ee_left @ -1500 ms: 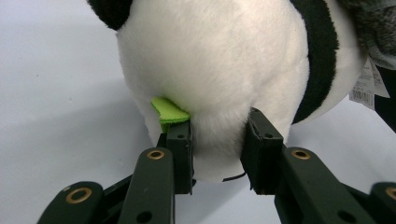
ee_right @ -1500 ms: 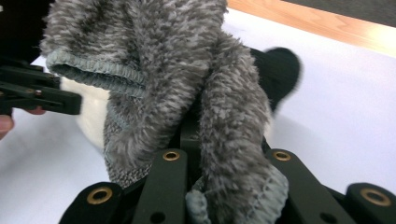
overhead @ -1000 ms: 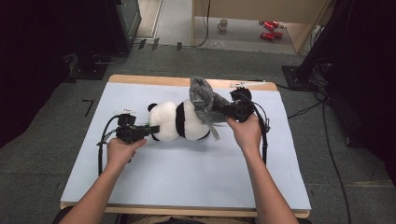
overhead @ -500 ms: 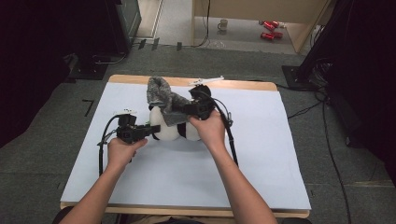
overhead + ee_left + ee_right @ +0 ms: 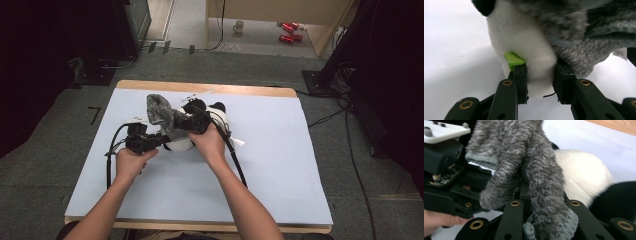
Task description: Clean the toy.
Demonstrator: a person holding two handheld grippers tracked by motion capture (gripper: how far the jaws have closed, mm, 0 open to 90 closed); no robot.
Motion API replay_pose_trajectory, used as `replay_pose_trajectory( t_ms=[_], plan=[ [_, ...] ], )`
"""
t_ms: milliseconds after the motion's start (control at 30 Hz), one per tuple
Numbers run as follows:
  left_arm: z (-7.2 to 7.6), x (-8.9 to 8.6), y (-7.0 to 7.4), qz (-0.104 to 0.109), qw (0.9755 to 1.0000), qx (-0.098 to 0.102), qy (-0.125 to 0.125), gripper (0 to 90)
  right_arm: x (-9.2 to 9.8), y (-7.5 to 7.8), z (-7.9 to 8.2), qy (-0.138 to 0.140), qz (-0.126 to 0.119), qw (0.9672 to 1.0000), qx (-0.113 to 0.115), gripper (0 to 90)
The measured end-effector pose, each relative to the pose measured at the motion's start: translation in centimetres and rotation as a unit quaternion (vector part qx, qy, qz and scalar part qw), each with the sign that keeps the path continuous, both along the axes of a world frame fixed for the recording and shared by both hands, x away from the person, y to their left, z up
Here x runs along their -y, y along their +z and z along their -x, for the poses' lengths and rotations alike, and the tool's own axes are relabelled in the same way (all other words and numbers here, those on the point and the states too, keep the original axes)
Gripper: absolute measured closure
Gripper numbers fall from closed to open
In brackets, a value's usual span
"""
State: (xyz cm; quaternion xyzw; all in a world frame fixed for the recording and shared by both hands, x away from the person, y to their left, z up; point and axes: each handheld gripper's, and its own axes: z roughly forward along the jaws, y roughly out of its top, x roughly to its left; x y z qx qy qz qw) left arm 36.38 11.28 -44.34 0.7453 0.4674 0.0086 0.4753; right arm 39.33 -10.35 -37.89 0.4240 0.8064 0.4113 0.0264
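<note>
The panda [image 5: 200, 131] lies near the middle of the bench [image 5: 280, 165] with the grey sock [image 5: 162, 114] draped over its left end. My left gripper [image 5: 539, 82] is clamped on a white part of the panda beside a green tag [image 5: 513, 59]. My right gripper [image 5: 544, 210] is closed on the sock, just above the panda.

A wooden table [image 5: 240, 90] topped with a pale blue sheet [image 5: 280, 165] stands on grey carpet [image 5: 45, 165]. Beyond it, a light wooden cabinet [image 5: 320, 35] shelters a mug [image 5: 239, 25] and red cans [image 5: 288, 31]. Dark equipment [image 5: 135, 20] flanks both sides; cables [image 5: 350, 145] trail across the floor.
</note>
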Motion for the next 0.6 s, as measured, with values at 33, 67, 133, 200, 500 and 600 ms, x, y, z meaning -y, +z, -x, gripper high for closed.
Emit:
replay_pose_trajectory(
  t_ms=[33,67,133,200,500,600],
  plan=[
    [0.0,0.0,0.0,-0.001,1.0000,0.001,0.000,67.8,0.2,0.1,0.0,-0.002,0.004,1.0000,0.001,77.6],
    [0.0,0.0,0.0,0.000,1.0000,0.002,-0.001,67.8,0.5,0.2,0.0,-0.003,0.011,0.9999,0.003,77.5],
    [-0.1,-0.1,-0.1,0.001,1.0000,-0.002,0.002,67.8,1.4,0.5,0.1,-0.008,0.030,0.9994,0.016,77.4],
    [-0.2,-0.3,-0.2,0.000,1.0000,-0.004,0.003,67.8,2.6,0.6,0.2,-0.020,0.047,0.9985,0.020,77.6],
    [-0.3,-0.2,-0.3,0.005,1.0000,0.000,0.001,67.8,7.5,1.1,0.3,-0.057,0.022,0.9981,0.009,78.3],
    [-0.4,-0.3,-0.4,0.005,1.0000,-0.001,0.000,67.8,8.7,1.4,0.5,-0.067,0.024,0.9974,0.013,78.4]
  ],
)
